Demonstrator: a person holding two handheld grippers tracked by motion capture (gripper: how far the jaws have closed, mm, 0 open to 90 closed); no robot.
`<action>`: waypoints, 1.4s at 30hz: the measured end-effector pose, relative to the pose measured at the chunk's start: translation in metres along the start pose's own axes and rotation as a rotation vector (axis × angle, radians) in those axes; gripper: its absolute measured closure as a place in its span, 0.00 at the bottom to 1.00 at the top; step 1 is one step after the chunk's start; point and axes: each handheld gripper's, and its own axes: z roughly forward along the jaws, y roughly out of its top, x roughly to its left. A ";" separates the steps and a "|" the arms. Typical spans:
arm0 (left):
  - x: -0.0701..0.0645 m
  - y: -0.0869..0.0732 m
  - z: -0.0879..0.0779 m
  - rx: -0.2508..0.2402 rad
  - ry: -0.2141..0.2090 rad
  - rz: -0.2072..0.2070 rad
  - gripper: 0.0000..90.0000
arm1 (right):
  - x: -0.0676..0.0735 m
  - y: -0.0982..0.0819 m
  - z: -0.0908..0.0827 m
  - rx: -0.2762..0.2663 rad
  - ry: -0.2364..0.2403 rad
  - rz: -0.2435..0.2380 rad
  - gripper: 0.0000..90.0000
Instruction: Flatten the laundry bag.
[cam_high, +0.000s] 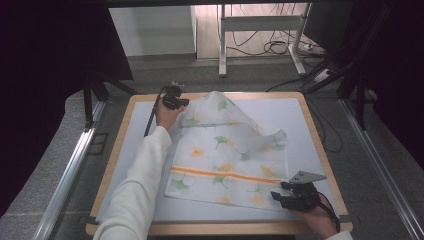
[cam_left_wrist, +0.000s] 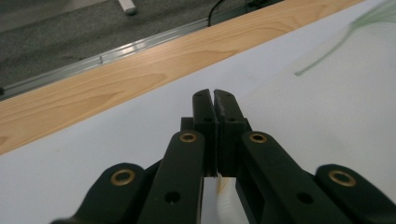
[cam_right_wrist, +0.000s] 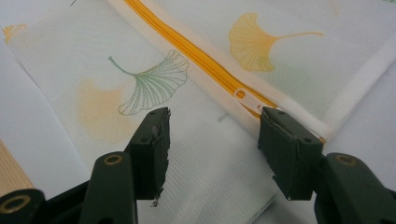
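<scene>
A white mesh laundry bag (cam_high: 225, 160) printed with green and yellow ginkgo leaves lies flat across the middle of the tabletop (cam_high: 310, 120), on a pale mat bordered by a wooden edge. An orange zipper (cam_high: 225, 175) runs across the bag near its front. The bag's far portion is lifted and buckled, forming a raised peak at the rear and a curled fold toward the right.

The left tongs (cam_high: 175, 102) are at the far left corner of the bag, held by the left hand (cam_high: 166, 116) on a white-sleeved arm that reaches across the tabletop. In the left gripper view the left tongs (cam_left_wrist: 215, 100) have their jaws pressed together with no visible gap. Pale fabric shows just below and behind the jaw bases, and the bag's mesh lies immediately to their right. Whether cloth is caught between the jaws cannot be told.

The right tongs (cam_high: 292, 196) sit at the near right corner of the bag, held by the right hand (cam_high: 317, 212), with a grey three-cornered plate on top. In the right gripper view the right tongs (cam_right_wrist: 212, 126) stand wide apart over the mesh, clamping nothing. The white zipper pull (cam_right_wrist: 247, 97) lies at the end of the orange zipper, just beside the right-hand jaw tip. The bag's white hem runs along the right of that view.
</scene>
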 end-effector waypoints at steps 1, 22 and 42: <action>0.004 0.000 0.000 0.001 0.005 -0.010 1.00 | 0.000 0.000 0.000 -0.002 0.000 -0.003 0.48; -0.028 -0.006 -0.054 -0.078 -0.145 0.048 0.42 | 0.002 0.001 0.001 0.004 -0.014 -0.012 0.47; -0.077 -0.087 -0.097 -0.012 -0.228 0.111 0.38 | 0.002 0.003 0.001 0.013 -0.005 -0.011 0.46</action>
